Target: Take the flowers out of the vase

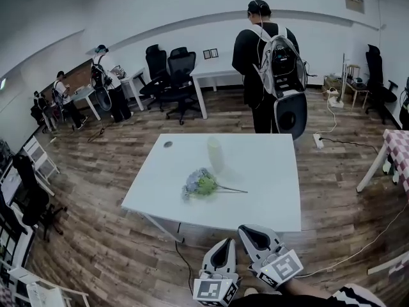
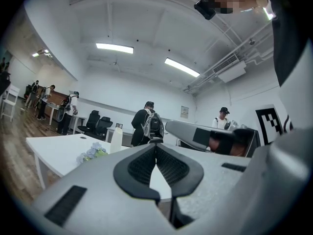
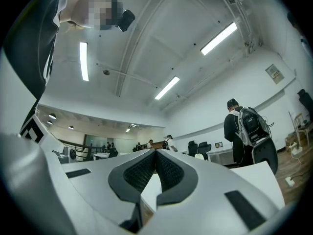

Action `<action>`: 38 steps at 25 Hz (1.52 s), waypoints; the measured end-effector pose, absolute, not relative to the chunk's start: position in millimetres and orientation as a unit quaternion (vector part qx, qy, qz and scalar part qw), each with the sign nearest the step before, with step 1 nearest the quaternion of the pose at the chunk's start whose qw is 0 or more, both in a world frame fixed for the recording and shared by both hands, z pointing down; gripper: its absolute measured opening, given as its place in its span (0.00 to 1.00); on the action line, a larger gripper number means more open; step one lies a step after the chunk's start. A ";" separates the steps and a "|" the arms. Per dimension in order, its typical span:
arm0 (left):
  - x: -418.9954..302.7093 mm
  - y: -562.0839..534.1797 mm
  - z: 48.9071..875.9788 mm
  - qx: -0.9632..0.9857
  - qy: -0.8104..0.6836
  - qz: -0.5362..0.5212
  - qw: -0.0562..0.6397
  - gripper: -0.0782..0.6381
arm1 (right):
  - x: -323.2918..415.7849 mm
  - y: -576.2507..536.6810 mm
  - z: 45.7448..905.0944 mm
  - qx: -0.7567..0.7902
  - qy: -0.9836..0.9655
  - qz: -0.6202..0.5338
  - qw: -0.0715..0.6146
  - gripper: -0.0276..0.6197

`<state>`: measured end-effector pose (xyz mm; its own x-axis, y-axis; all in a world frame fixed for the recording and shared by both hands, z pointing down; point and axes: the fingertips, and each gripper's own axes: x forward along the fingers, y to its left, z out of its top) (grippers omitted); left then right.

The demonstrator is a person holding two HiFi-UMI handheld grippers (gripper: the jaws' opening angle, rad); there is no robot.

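A bunch of pale blue and green flowers [image 1: 200,184] lies on its side on the white table [image 1: 268,197], its thin stem pointing right. Just behind it stands a pale upright vase [image 1: 214,153] with nothing in it. Both grippers are off the table's near edge, held close together. The left gripper [image 1: 224,242] and the right gripper [image 1: 246,231] are shut with nothing between the jaws. In the left gripper view the flowers [image 2: 91,153] and vase [image 2: 116,140] show far off to the left of the closed fingertips [image 2: 156,147]. The right gripper view shows closed jaws over the table [image 3: 257,176].
A person with a large backpack [image 1: 271,62] stands at the table's far edge. Black office chairs [image 1: 172,75] and white desks [image 1: 214,75] lie beyond. A small dark disc [image 1: 168,144] sits on the table's far left. Cables [image 1: 339,142] cross the wood floor at right, near a checked-cloth table [image 1: 399,152].
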<state>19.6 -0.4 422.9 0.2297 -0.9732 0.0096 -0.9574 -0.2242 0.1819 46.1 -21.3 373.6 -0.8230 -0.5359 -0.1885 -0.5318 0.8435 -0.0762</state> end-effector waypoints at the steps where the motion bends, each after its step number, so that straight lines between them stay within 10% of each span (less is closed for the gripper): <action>1: 18.8 7.2 423.2 0.780 -0.619 -0.057 0.074 0.12 | 44.6 -13.3 372.9 -0.280 0.954 -0.008 0.104 0.07; 38: 57.2 229.6 426.8 0.797 -0.593 -0.062 0.096 0.12 | 87.1 233.2 388.8 -0.298 0.950 0.011 0.094 0.07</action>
